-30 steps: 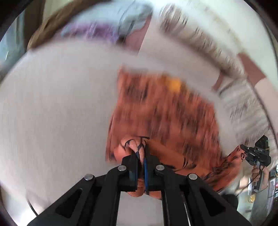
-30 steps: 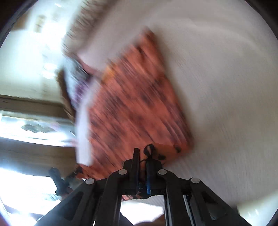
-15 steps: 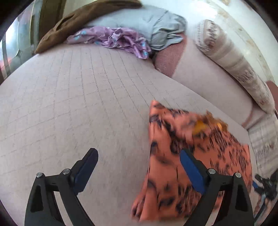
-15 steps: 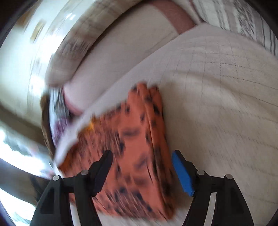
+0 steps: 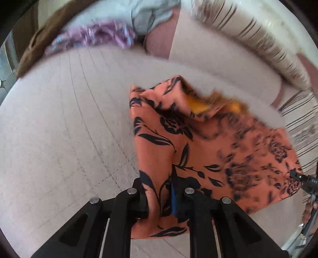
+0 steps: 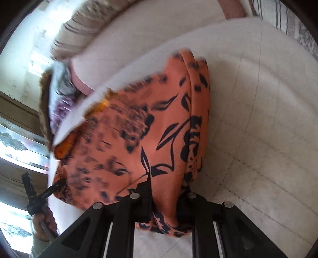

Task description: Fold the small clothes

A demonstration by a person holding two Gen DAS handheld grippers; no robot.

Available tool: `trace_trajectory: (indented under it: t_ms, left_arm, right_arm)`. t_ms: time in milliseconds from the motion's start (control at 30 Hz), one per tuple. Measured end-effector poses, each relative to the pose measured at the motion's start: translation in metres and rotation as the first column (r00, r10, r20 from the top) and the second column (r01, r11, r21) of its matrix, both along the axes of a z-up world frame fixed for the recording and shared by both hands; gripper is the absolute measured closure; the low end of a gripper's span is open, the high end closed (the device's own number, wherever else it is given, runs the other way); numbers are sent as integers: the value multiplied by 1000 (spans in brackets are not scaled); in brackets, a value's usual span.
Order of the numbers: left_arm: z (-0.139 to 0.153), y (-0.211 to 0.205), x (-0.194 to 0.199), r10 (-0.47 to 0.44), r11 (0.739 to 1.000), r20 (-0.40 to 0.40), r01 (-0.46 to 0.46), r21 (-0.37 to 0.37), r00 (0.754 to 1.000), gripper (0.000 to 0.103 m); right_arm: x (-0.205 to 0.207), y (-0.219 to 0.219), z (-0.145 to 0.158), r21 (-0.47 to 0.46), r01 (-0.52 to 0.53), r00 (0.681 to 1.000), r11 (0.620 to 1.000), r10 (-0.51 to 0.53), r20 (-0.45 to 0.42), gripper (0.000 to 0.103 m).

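Note:
An orange garment with a black flower print [image 5: 208, 148] lies folded on the pale quilted sofa seat [image 5: 59, 129], with a yellow lining showing at its far edge. My left gripper [image 5: 159, 196] is shut on its near left corner. My right gripper [image 6: 165, 200] is shut on the near right corner of the same garment [image 6: 149, 129]. Each gripper shows in the other's view: the right one at the right edge of the left wrist view [image 5: 304, 180], the left one at the lower left of the right wrist view [image 6: 57, 184].
A purple cloth [image 5: 95, 35], a grey garment [image 5: 147, 17] and a brown cloth [image 5: 39, 45] lie piled at the sofa's far left. A striped bolster cushion [image 5: 258, 39] runs along the backrest. A window is at the left of the right wrist view [image 6: 12, 142].
Half a second ago both grippers were open over the folded garment. Both have since come down and closed on its near corners.

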State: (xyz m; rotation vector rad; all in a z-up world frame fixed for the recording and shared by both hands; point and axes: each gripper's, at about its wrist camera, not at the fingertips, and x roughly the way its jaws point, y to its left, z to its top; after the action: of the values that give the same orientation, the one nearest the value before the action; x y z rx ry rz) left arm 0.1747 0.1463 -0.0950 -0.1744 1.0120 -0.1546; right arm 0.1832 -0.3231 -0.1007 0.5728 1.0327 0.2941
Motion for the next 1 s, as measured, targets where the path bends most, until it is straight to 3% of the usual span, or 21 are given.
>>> trace_trajectory:
  t_ms: [100,200,300,367,400,433,467,533,567,633,800,1000]
  left_arm:
    - [24,8,-40,-10,1000,57,11,-16,998,88]
    - [18,18,-95,-4,998,38,6,-60,999,87]
    - [-32,19,-144,-5,1000,-68,4,-24,998,78]
    - [-68,25,-160,-4,999,-120,9,40,993,71]
    - [-66,31,-167,-15,1000,-57,16,10,998,68]
    - [-61,35,-170,-6,1000,-47,7,24,999,58]
    - [-55,39,-167,17,998,-52,-14,54,998,56]
    - [-37,46,-163,32,998,-3,-31,62,999,56]
    - [-29,49,-159,34,997,17,-35,62,999,56]
    - [-19,50,-143,31,998,33,-33,58,999,56]
    - [-11,17,-95,3,998,59,-7,56,998,52]
    - [-24,-8,-45,-13,993,33,9,119,999,47]
  right_arm:
    - [-26,-8,41,10,-7,998,1000,7,61,90]
    - [-66,-11,60,1,-39,997,999,38,71,90]
    - [-114,-15,35,24,-72,997,997,73,-9,85]
    - [-145,-18,-10,-9,-93,990,996,91,-108,77]
    - [-155,-21,-27,-16,-88,986,996,85,-146,76]
    - [-169,-32,-45,17,-46,986,999,48,-157,77]
    - [-180,-45,-48,108,7,994,994,5,-110,77]
    - [-190,-63,-46,156,98,990,983,-81,-112,71]
    - [-194,-73,-40,130,148,987,980,-137,-89,63]
    - [-194,-78,-32,99,178,983,979,-172,-60,55]
    - [-163,-62,3,63,122,991,991,-125,45,54]
    - [-80,-34,16,-120,85,993,989,-74,91,54]
